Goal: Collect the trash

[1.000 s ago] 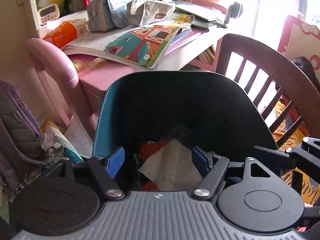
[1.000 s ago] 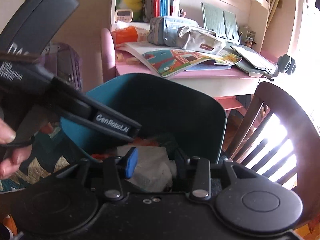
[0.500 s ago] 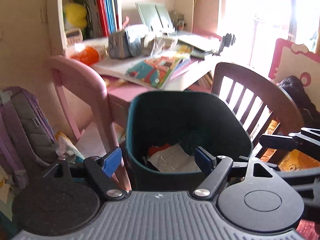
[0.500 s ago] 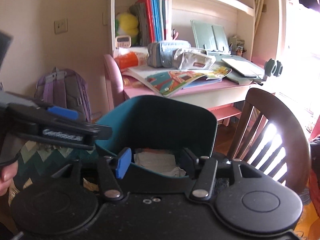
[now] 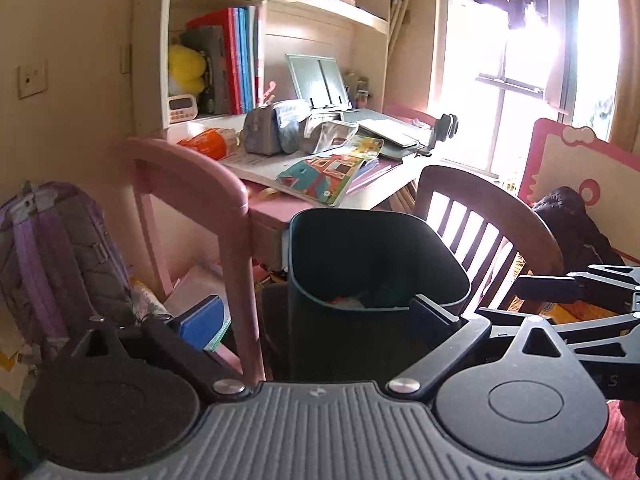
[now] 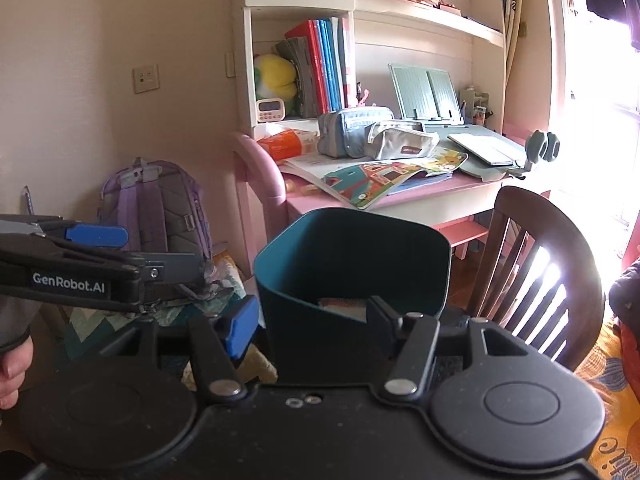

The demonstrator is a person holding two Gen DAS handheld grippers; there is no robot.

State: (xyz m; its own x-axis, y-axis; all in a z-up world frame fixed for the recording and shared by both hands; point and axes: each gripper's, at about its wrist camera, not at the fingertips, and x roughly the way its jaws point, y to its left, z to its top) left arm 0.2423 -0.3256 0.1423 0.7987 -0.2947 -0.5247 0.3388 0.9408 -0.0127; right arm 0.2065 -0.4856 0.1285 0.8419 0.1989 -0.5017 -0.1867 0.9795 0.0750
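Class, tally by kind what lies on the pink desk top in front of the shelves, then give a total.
Pouches: 2 (blue-grey pouch, beige pouch)
Orange packets: 1 (orange packet)
Picture books: 1 (picture book)
Book stands: 1 (book stand)
Total: 5

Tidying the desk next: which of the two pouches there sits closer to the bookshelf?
The blue-grey pouch, boxier and upright, beside the orange packet. The beige pouch with a red label lies nearer the window side.

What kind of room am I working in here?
Most likely a child's bedroom or study corner: a pink desk strewn with picture books, a purple school backpack on the floor, and a shelf holding a yellow plush toy.
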